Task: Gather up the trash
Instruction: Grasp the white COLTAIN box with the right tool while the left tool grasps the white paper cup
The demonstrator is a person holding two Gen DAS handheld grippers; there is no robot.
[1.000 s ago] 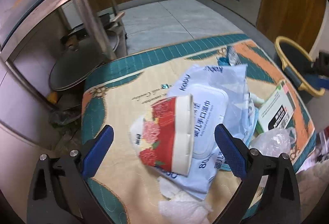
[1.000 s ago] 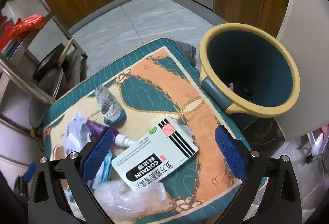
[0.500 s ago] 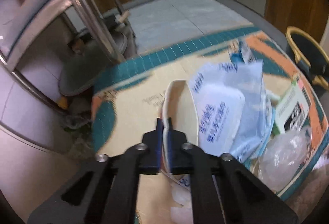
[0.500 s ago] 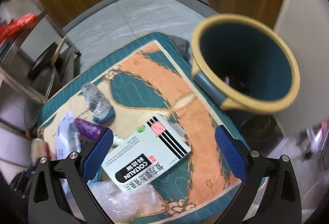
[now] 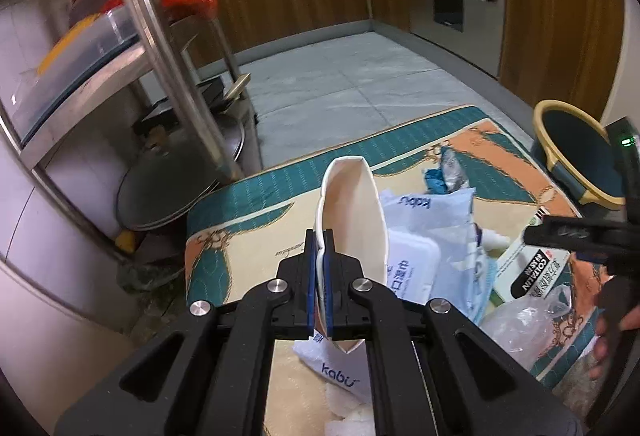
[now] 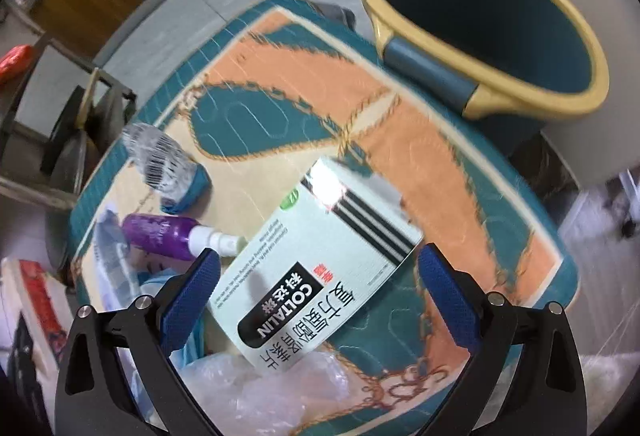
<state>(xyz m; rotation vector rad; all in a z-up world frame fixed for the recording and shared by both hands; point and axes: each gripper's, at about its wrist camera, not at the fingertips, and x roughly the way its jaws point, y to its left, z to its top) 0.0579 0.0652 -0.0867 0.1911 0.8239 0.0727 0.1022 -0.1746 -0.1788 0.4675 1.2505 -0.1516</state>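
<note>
1. Left wrist view: my left gripper (image 5: 319, 268) points down at a slant over the patterned mat (image 5: 248, 236), lifted clear of the litter.
2. Its blue pads are pinched tight on the rim of a paper cup (image 5: 352, 220), squashing the mouth into a narrow slit that stands toward 12 o'clock.
3. Under the cup lies a blue wipes pack (image 5: 424, 236); the bin (image 5: 576, 152) sits at 2 o'clock, off the mat's corner.
4. Right wrist view: my right gripper (image 6: 316, 292) points steeply down, jaws wide apart, straddling the medicine box (image 6: 320, 268) without touching it.
5. Only this view shows a purple bottle (image 6: 160, 236) at 9 o'clock and a crumpled clear bag (image 6: 272, 392) at 6 o'clock.
</note>
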